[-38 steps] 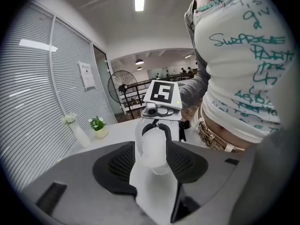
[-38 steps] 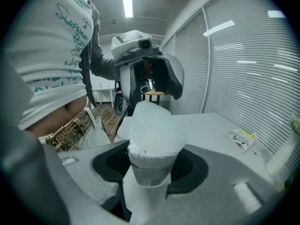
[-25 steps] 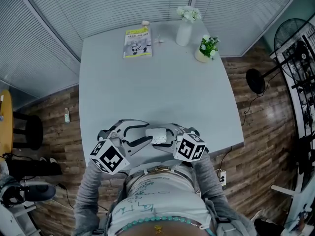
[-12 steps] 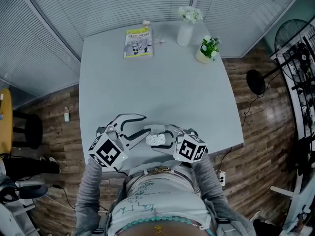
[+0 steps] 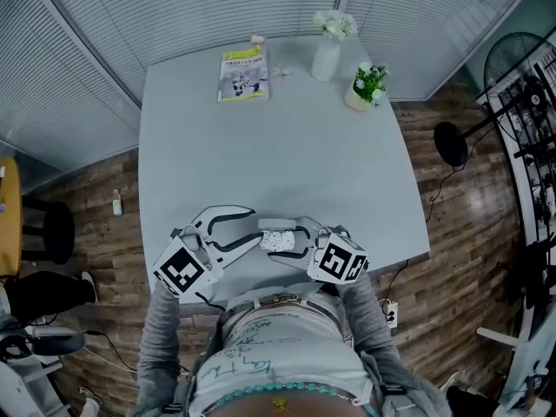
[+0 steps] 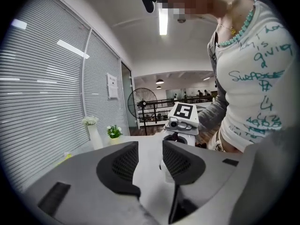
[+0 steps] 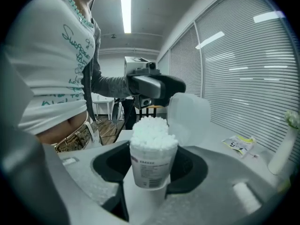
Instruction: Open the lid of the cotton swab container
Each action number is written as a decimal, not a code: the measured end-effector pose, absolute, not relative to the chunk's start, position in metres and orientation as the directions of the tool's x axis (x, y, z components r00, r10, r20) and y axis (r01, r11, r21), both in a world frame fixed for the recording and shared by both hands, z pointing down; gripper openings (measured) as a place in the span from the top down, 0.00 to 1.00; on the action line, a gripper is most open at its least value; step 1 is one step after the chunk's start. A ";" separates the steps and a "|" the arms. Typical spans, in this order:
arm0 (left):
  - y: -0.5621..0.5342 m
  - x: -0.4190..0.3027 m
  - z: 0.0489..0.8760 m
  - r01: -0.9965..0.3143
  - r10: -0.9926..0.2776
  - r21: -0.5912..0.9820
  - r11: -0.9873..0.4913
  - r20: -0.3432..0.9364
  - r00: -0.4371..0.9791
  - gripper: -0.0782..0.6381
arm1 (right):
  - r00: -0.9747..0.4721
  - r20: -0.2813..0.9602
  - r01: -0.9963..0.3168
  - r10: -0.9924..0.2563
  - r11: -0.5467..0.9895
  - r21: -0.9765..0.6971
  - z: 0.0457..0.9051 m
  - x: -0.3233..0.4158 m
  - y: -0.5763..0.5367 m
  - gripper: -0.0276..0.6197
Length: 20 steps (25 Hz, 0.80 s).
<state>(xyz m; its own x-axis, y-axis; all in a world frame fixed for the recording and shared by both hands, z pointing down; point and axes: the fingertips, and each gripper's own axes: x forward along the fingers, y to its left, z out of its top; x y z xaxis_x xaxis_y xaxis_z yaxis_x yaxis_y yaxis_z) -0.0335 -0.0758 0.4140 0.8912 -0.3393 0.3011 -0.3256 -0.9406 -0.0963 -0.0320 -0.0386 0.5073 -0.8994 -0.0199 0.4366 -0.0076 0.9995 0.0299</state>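
The cotton swab container (image 7: 150, 163) is a small clear tub packed with white swabs, seen from above as a pale tub (image 5: 280, 242) at the table's near edge. My right gripper (image 7: 150, 175) is shut on its lower body and holds it upright. Its translucent lid (image 7: 190, 114) stands flipped up behind the swabs. My left gripper (image 5: 258, 226) reaches in from the left with jaws apart, and its dark fingers (image 7: 157, 86) sit just beside the lid's top. In the left gripper view the pads (image 6: 123, 165) stand apart with only a pale sliver by the right one.
A grey table (image 5: 278, 155) holds a booklet (image 5: 242, 74), a white vase with flowers (image 5: 325, 55) and a small potted plant (image 5: 365, 85) at its far edge. A stool (image 5: 48, 231) stands on the wooden floor to the left, a fan (image 5: 521, 59) to the right.
The left gripper has rolled and drawn slightly left of the container, its fingers spreading off the tub. The right gripper and container have stayed put.
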 end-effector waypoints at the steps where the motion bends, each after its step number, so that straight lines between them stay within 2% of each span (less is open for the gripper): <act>1: -0.073 -0.036 0.419 -0.324 -0.332 -0.079 -0.943 0.311 0.891 0.66 | -0.902 0.431 -0.015 -0.026 0.999 0.030 0.506 -0.031 -0.040 0.64; 5: -0.059 -0.039 0.444 -0.296 -0.276 0.012 -0.955 0.330 0.903 0.56 | -0.908 0.417 -0.036 -0.045 0.999 0.030 0.503 -0.027 -0.046 0.64; 20: -0.049 -0.026 0.483 -0.268 -0.237 0.055 -0.962 0.320 0.917 0.56 | -0.911 0.413 0.002 -0.013 0.999 0.037 0.505 -0.041 -0.042 0.64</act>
